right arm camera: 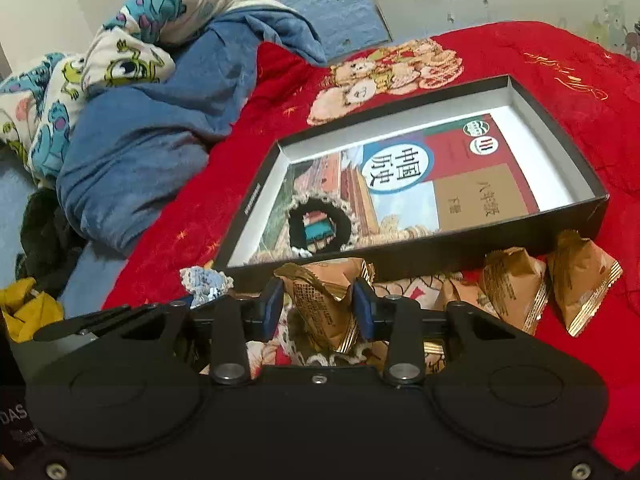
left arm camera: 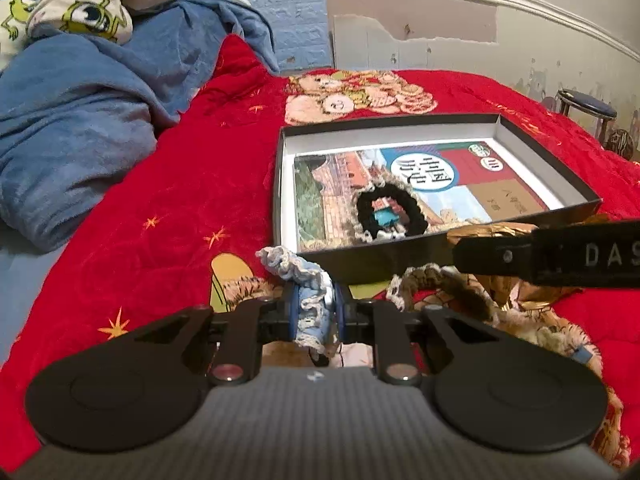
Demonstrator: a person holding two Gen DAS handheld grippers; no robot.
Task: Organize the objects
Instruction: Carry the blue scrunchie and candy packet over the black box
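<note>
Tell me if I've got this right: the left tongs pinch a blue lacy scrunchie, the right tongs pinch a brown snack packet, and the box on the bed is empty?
Not quite: the box isn't empty. The right wrist view shows a book and a black scrunchie inside. The rest holds: left tongs pinch the blue scrunchie, right tongs the snack packet.

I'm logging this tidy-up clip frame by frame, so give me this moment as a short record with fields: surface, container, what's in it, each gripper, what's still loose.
surface: red bedspread
container: open black box, lying flat on the bedspread
in box: book with a black scrunchie lying on it
left hand-held gripper: shut on a light blue scrunchie
right hand-held gripper: shut on a brown snack packet
still loose: two snack packets in front of the box; a brown scrunchie
</note>
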